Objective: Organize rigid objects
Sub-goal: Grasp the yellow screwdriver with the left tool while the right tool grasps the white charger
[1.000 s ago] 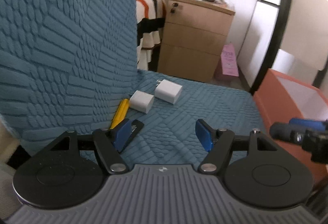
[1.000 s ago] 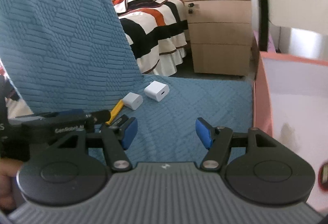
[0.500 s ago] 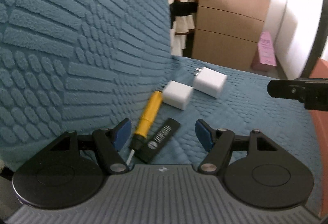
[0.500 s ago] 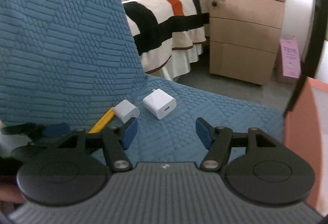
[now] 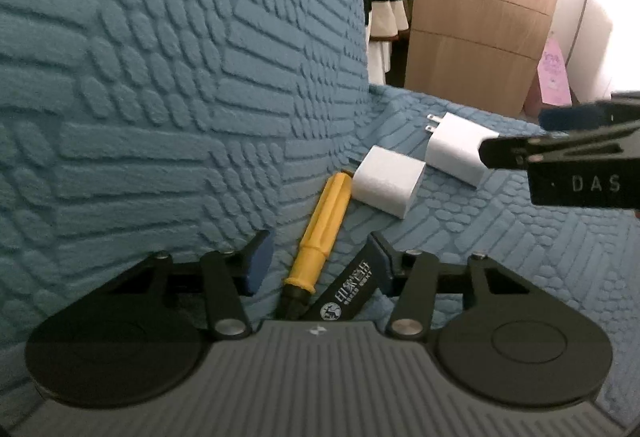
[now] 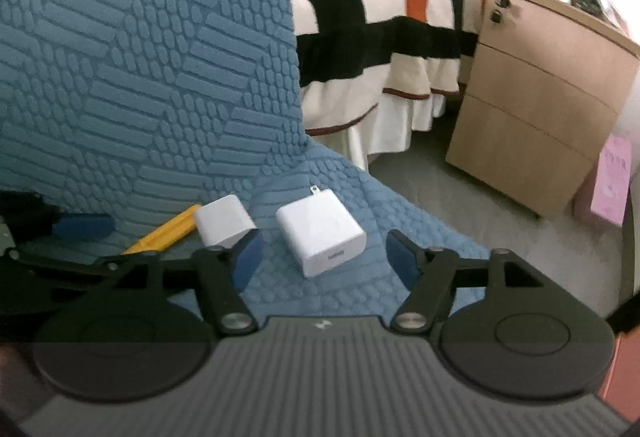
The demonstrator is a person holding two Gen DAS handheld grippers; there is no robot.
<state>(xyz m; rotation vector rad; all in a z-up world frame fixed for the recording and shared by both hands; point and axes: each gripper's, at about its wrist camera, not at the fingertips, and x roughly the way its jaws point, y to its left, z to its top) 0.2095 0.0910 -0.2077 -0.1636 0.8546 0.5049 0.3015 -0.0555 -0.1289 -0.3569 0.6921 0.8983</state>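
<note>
On the blue quilted seat (image 5: 500,237) lie a yellow-handled screwdriver (image 5: 320,229), a flat black bar with white print (image 5: 352,293), a small white cube charger (image 5: 386,183) and a larger white plug charger (image 5: 456,153). My left gripper (image 5: 320,261) is low over the seat with its jaws closing. The screwdriver and the black bar lie between the pads, unclamped. My right gripper (image 6: 324,257) has its jaws opening, with the larger charger (image 6: 324,237) lying free between them and the cube (image 6: 224,221) by its left finger. The right gripper (image 5: 516,135) also shows in the left wrist view.
The seat's upright blue backrest (image 5: 160,77) rises just left of the objects. Beyond the seat's edge stand a wooden drawer cabinet (image 6: 540,109), a striped bed (image 6: 380,17) and a pink bag (image 6: 612,177). An orange box edge (image 6: 616,377) sits at the right.
Both grippers came down and closer to the objects. The left jaws narrowed around the screwdriver and black bar. The right jaws widened and now straddle the larger charger.
</note>
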